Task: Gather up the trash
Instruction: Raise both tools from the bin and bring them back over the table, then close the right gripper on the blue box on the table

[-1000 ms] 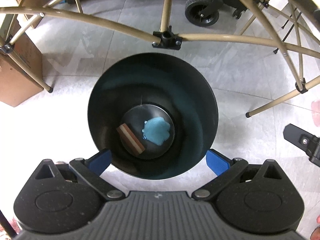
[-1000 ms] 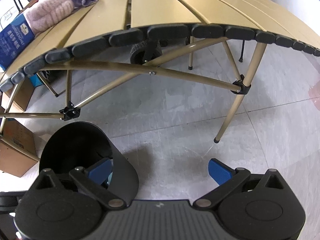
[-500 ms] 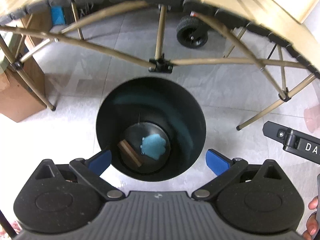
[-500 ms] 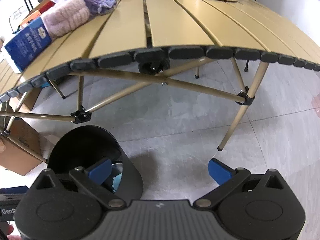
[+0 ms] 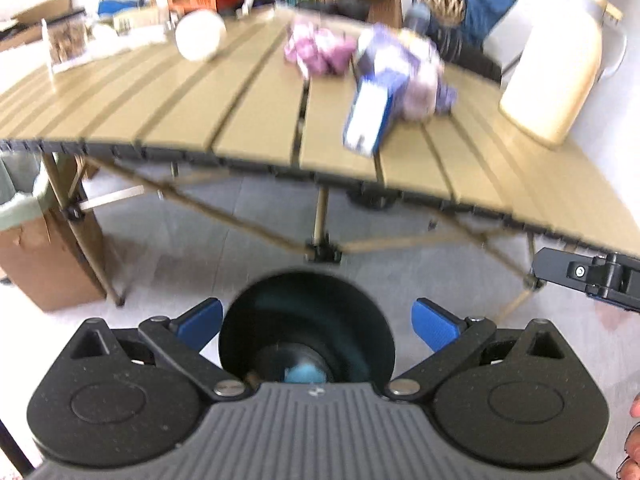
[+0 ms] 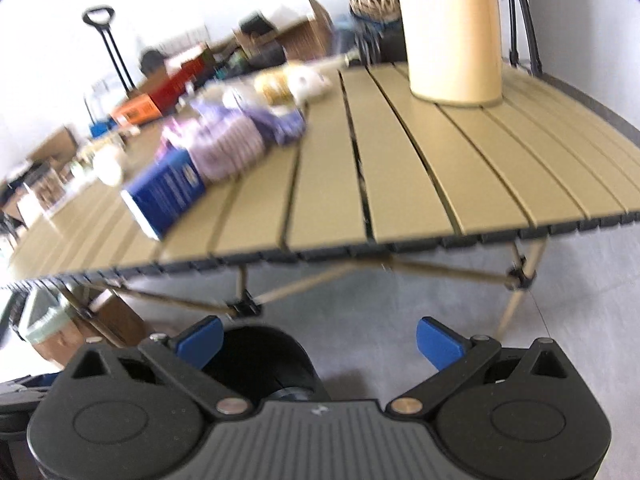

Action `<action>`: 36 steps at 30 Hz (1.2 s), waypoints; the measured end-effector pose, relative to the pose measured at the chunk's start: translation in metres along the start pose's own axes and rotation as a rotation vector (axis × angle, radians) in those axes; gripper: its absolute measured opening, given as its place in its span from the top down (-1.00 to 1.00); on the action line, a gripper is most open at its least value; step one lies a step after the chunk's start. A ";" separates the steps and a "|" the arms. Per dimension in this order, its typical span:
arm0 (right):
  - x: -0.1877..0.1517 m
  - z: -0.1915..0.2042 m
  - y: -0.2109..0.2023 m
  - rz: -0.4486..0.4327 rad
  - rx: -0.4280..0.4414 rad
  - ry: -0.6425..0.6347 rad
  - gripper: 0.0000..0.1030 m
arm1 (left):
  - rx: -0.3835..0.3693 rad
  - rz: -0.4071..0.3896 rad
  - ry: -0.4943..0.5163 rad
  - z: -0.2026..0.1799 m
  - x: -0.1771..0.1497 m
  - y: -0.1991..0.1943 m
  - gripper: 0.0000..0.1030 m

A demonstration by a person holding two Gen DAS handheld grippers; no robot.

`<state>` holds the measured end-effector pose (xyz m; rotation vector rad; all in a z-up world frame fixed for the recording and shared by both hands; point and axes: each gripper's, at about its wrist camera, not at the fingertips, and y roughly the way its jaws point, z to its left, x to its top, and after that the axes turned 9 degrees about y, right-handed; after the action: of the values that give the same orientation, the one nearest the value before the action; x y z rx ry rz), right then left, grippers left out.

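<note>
Both grippers, left (image 5: pixel 316 318) and right (image 6: pixel 318 338), are hanging with fingers spread wide, gripping nothing. The bin (image 5: pixel 306 320) is standing on the floor beneath the surface (image 5: pixel 248 120), a blue scrap (image 5: pixel 302 374) lying inside.

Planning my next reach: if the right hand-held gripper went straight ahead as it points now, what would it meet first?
Probably the near edge of the slatted table, roughly level with the right hand-held gripper; it may pass just under into the frame. Depth is unclear in the blur.

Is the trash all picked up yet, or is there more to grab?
Some is done: a light blue scrap lies in the black round bin. Both tools, left and right, are open and empty. The blue-and-white carton and purple crumpled wrappers remain on the tan slatted table.
</note>
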<state>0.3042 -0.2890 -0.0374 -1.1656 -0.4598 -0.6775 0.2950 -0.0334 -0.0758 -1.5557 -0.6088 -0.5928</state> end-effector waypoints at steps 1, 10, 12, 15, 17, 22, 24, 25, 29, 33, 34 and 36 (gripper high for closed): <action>0.002 0.003 -0.003 -0.021 0.021 0.004 -1.00 | 0.003 -0.027 -0.001 0.002 0.002 -0.004 -1.00; 0.015 0.035 0.005 -0.186 0.183 0.071 -1.00 | 0.089 -0.235 -0.029 0.023 0.014 -0.023 -1.00; 0.015 0.046 0.010 -0.209 0.211 0.073 -1.00 | 0.110 -0.262 -0.042 0.031 0.017 -0.024 -1.00; 0.014 0.069 0.023 -0.224 0.237 0.054 -1.00 | 0.141 -0.288 -0.054 0.046 0.020 -0.025 -1.00; 0.013 0.085 0.031 -0.245 0.241 0.031 -1.00 | 0.176 -0.306 -0.061 0.055 0.025 -0.025 -1.00; 0.003 0.113 0.047 -0.329 0.190 -0.015 -1.00 | 0.228 -0.331 -0.070 0.074 0.034 -0.022 -1.00; -0.003 0.120 0.053 -0.360 0.147 -0.015 -1.00 | 0.247 -0.329 -0.077 0.083 0.039 -0.018 -1.00; -0.004 0.122 0.058 -0.365 0.135 -0.017 -1.00 | 0.247 -0.333 -0.082 0.088 0.040 -0.016 -1.00; -0.006 0.132 0.076 -0.370 0.102 -0.044 -0.85 | 0.273 -0.336 -0.095 0.105 0.048 -0.009 -1.00; -0.002 0.141 0.092 -0.376 0.070 -0.086 -0.56 | 0.276 -0.315 -0.142 0.121 0.052 -0.004 -1.00; -0.001 0.142 0.095 -0.375 0.061 -0.098 -0.43 | 0.278 -0.311 -0.148 0.123 0.052 -0.003 -1.00; 0.001 0.143 0.102 -0.368 0.042 -0.113 -0.16 | 0.281 -0.305 -0.150 0.125 0.051 -0.002 -1.00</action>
<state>0.3779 -0.1307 -0.0568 -1.0932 -0.7932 -0.9166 0.3330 0.0932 -0.0474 -1.2578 -1.0118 -0.5914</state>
